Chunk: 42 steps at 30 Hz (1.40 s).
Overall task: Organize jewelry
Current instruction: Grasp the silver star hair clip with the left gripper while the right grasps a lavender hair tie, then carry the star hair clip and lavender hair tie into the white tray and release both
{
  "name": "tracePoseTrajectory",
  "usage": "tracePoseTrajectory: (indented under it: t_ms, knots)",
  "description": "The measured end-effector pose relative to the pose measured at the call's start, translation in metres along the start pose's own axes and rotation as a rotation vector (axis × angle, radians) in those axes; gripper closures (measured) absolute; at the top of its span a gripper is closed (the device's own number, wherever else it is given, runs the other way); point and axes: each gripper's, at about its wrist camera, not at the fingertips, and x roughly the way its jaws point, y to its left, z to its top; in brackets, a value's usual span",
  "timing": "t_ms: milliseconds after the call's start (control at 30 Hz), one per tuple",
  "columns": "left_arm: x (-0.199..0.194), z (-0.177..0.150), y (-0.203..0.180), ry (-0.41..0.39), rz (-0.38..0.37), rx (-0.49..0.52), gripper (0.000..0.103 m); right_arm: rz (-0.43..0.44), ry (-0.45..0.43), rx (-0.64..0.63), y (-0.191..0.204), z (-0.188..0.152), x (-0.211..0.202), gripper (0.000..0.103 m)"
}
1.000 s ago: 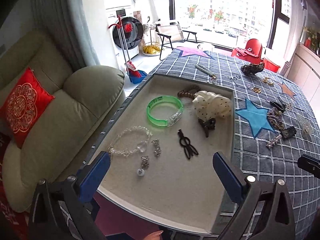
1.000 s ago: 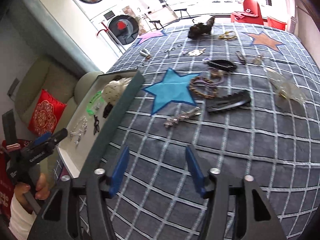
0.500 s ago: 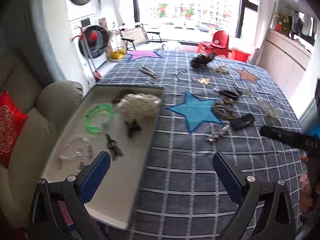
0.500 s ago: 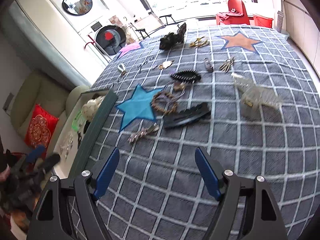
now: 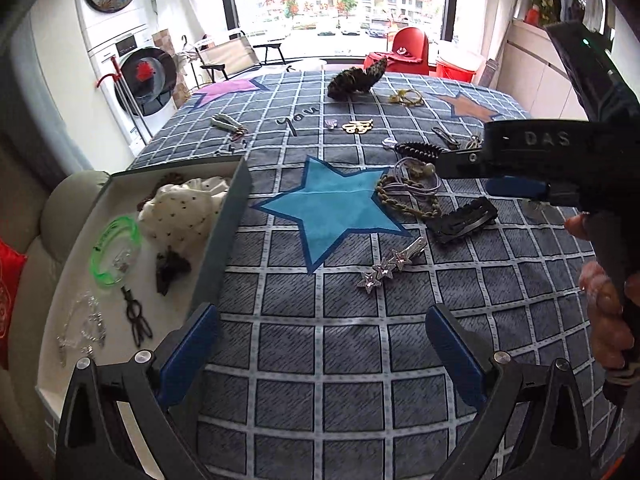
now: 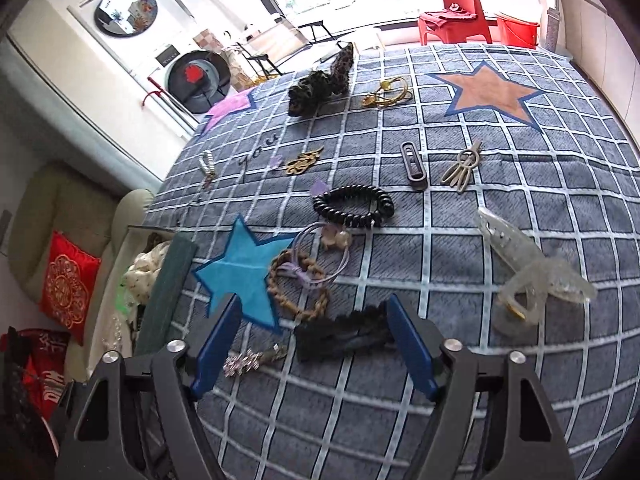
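A shallow box at the table's left holds a green bangle, a dotted white scrunchie, a clear bead bracelet and black clips. On the checked cloth lie a silver star clip, a black hair clip and a braided tie. My left gripper is open and empty over the cloth, near the star clip. My right gripper is open, its jaws on either side of the black hair clip, just above it. The star clip lies by its left finger.
Farther back lie a black coil tie, a clear claw clip, a grey clip, gold pieces and a dark furry scrunchie. A sofa with a red cushion stands left of the table.
My left gripper has swung right, from over the box to over the cloth. My right gripper has moved forward and down to the black hair clip.
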Motion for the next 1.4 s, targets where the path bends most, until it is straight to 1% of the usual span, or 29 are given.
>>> tracePoseTrajectory:
  t_ms: [133,167,200,267,300,333,400,567,633,700,733,767,800,833,867,900,933,967,1000,1133,1200,1400]
  knots:
    - [0.015,0.006,-0.007,0.01,-0.014,0.037,0.001,-0.064,0.016,0.005,-0.005,0.008,0.018,0.041]
    - [0.019,0.007,-0.009,0.011,-0.013,0.05,0.003,-0.085,0.02,0.002,-0.006,0.009,0.022,0.045]
    - [0.022,0.009,-0.011,0.014,-0.012,0.058,0.01,-0.103,0.023,-0.005,-0.007,0.011,0.026,0.046]
    - [0.029,0.013,-0.015,0.023,-0.013,0.073,0.01,-0.148,0.011,-0.043,-0.003,0.014,0.032,0.051]
    - [0.032,0.015,-0.016,0.024,-0.013,0.077,0.012,-0.17,0.012,-0.062,-0.001,0.015,0.034,0.051]
    - [0.036,0.017,-0.017,0.025,-0.013,0.081,0.019,-0.187,0.009,-0.081,0.001,0.017,0.036,0.052]
    - [0.044,0.02,-0.019,0.043,-0.017,0.088,0.023,-0.209,0.006,-0.109,0.004,0.019,0.04,0.053]
    - [0.051,0.021,-0.024,0.038,-0.033,0.105,0.023,-0.299,-0.011,-0.23,0.021,0.016,0.049,0.054]
    - [0.053,0.023,-0.027,0.035,-0.039,0.115,0.023,-0.32,-0.023,-0.282,0.028,0.012,0.052,0.055]
    - [0.053,0.023,-0.029,0.03,-0.049,0.121,0.023,-0.315,-0.027,-0.287,0.029,0.012,0.051,0.057]
    - [0.054,0.024,-0.029,0.03,-0.056,0.12,0.028,-0.307,-0.025,-0.286,0.028,0.012,0.051,0.06]
    - [0.054,0.024,-0.03,0.033,-0.075,0.116,0.031,-0.304,-0.024,-0.291,0.03,0.012,0.05,0.067]
    - [0.053,0.025,-0.03,0.035,-0.087,0.114,0.039,-0.297,-0.023,-0.301,0.031,0.011,0.05,0.073]
    - [0.052,0.025,-0.032,0.036,-0.097,0.115,0.046,-0.292,-0.02,-0.308,0.032,0.01,0.049,0.088]
    - [0.052,0.026,-0.034,0.035,-0.105,0.12,0.052,-0.288,-0.019,-0.309,0.033,0.008,0.049,0.099]
    - [0.051,0.025,-0.036,0.035,-0.117,0.13,0.065,-0.285,-0.019,-0.306,0.033,0.008,0.049,0.099]
    - [0.05,0.025,-0.039,0.037,-0.126,0.138,0.074,-0.271,-0.02,-0.296,0.031,0.007,0.048,0.099]
    - [0.049,0.024,-0.042,0.037,-0.126,0.149,0.076,-0.256,-0.02,-0.284,0.03,0.007,0.047,0.099]
    - [0.049,0.024,-0.044,0.039,-0.129,0.157,0.081,-0.232,-0.019,-0.262,0.027,0.006,0.045,0.099]
    - [0.045,0.02,-0.041,0.045,-0.148,0.139,0.081,-0.162,-0.027,-0.193,0.017,0.003,0.03,0.099]
    - [0.04,0.017,-0.037,0.043,-0.151,0.123,0.084,-0.129,-0.035,-0.168,0.013,0.0,0.021,0.099]
    - [0.018,0.01,-0.028,0.015,-0.152,0.101,0.084,-0.041,-0.053,-0.097,0.004,-0.007,-0.007,0.099]
